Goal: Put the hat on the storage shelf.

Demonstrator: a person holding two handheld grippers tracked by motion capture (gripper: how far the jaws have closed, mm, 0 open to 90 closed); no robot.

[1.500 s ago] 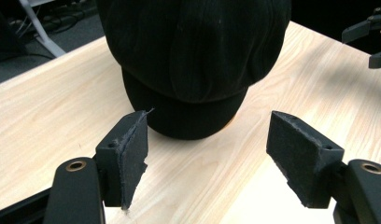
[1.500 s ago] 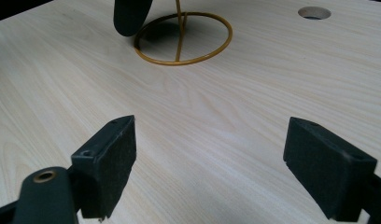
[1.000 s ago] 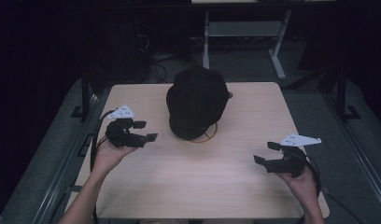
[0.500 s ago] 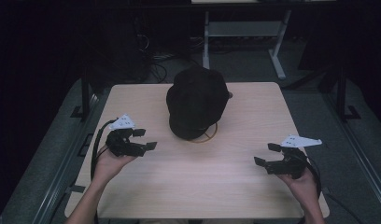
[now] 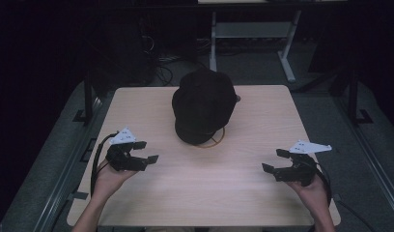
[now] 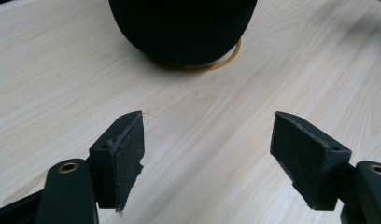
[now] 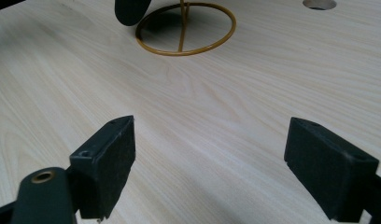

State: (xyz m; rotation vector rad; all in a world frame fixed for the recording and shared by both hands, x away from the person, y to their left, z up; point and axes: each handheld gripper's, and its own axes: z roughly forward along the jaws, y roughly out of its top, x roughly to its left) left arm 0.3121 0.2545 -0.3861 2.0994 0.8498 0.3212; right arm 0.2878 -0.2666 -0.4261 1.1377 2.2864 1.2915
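Left tool (image 5: 146,151) has been drawn back toward the near-left corner of the bench (image 5: 262,116) over the last second; right tool (image 5: 275,160) unmoved near the near-right corner. Both are held wide open, nothing gripped. Black cap (image 5: 204,104) sits on its gold wire stand (image 7: 186,29) at bench centre, toward the far edge. Judged: approach not yet started.

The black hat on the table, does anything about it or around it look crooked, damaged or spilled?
Nothing stands out. The black hat sits on a gold wire stand near the table's far middle, the stand's ring flat on the wood. Both the left gripper and the right gripper hover open, apart from it. No spill shows.
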